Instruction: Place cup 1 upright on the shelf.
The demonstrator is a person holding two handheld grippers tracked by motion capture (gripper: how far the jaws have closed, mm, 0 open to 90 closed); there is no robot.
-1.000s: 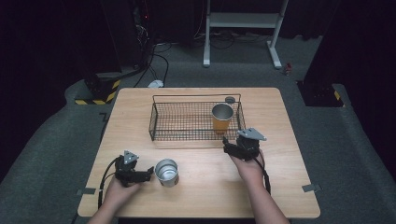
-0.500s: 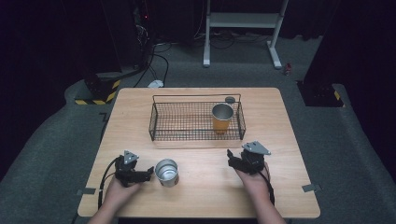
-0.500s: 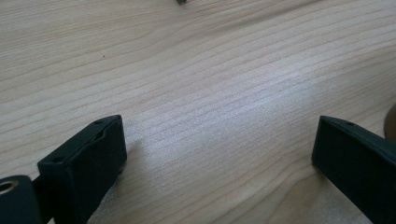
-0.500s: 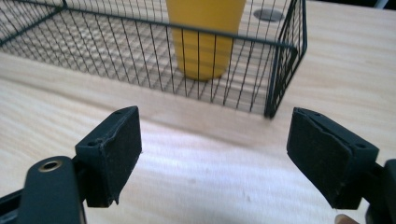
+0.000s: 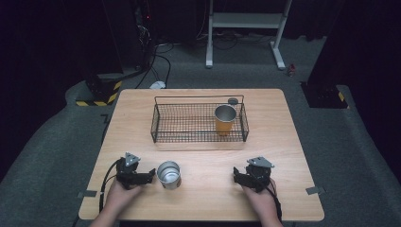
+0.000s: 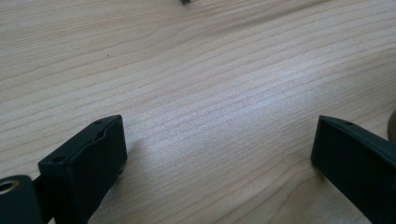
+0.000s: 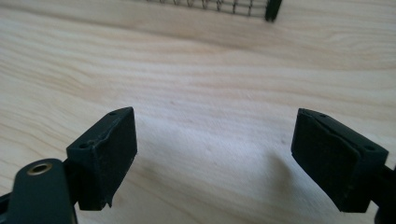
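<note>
A black wire basket (image 5: pixel 189 124) stands at the table's middle back, with an orange cup with a metal rim (image 5: pixel 225 119) upright in its right end. A silver cup (image 5: pixel 169 174) stands upright on the wood near the front left. My left gripper (image 5: pixel 152 174) rests just left of it, pointing at it, jaws open over bare wood (image 6: pixel 217 135). My right gripper (image 5: pixel 235 174) lies near the front right, pointing left. Its jaws have just been opening and stand open with nothing between them (image 7: pixel 215 126). The basket's lower edge (image 7: pixel 219 5) shows ahead of it.
The wooden table (image 5: pixel 293 142) has bare wood right of the basket and between the two grippers. A small dark round object (image 5: pixel 232 100) lies behind the basket. Beyond the table, cables and a white stand's feet (image 5: pixel 279 59) sit on grey floor.
My right gripper has drawn back from the basket's right end toward the table's front edge and sunk to the wood. The orange cup stays in the basket. The left gripper has not moved.
</note>
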